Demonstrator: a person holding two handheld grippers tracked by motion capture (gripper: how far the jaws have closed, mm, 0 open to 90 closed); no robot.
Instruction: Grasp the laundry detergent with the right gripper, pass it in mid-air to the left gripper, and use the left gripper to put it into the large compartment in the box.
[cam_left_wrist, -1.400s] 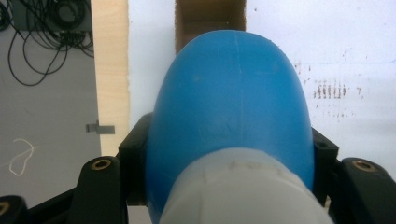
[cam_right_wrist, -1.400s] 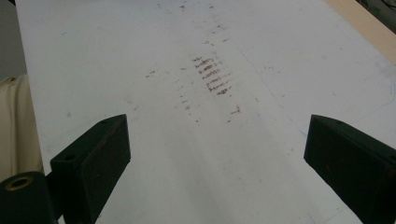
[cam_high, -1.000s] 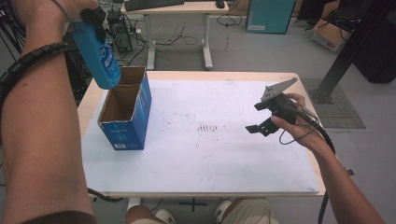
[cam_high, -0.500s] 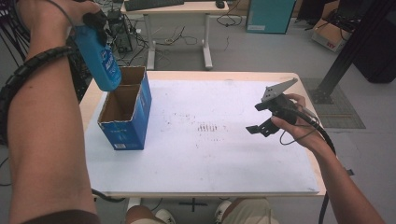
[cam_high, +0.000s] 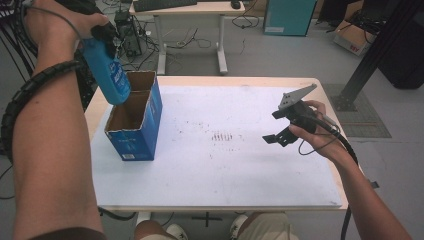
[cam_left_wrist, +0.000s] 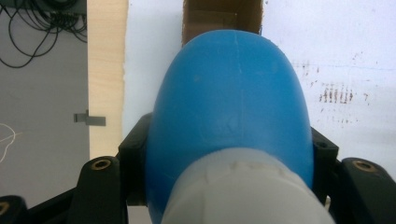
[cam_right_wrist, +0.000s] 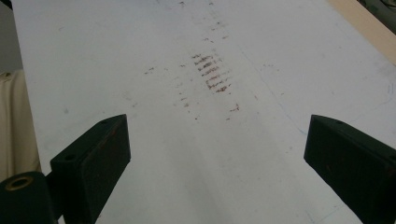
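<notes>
A: What changed?
B: The left gripper (cam_high: 102, 37), clamped on the blue bottle (cam_high: 107, 72), had sunk toward the open cardboard box (cam_high: 142, 131).
A: And the right gripper (cam_high: 285, 125)?
B: It stayed wide open, holding nothing, over the table (cam_high: 210, 170).

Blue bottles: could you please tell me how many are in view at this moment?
1. The blue bottle is clamped in the left gripper above the open box; the box's interior is partly hidden, so more could lie inside.

An open box (cam_high: 134, 122) stands on the left part of the tabletop (cam_high: 220, 170), near its left edge. A bottle (cam_high: 106, 70) hangs tilted over the box's opening, clamped in the left claw (cam_high: 102, 35). The right claw (cam_high: 282, 125) hovers above the tabletop's right part, well apart from the box.
</notes>
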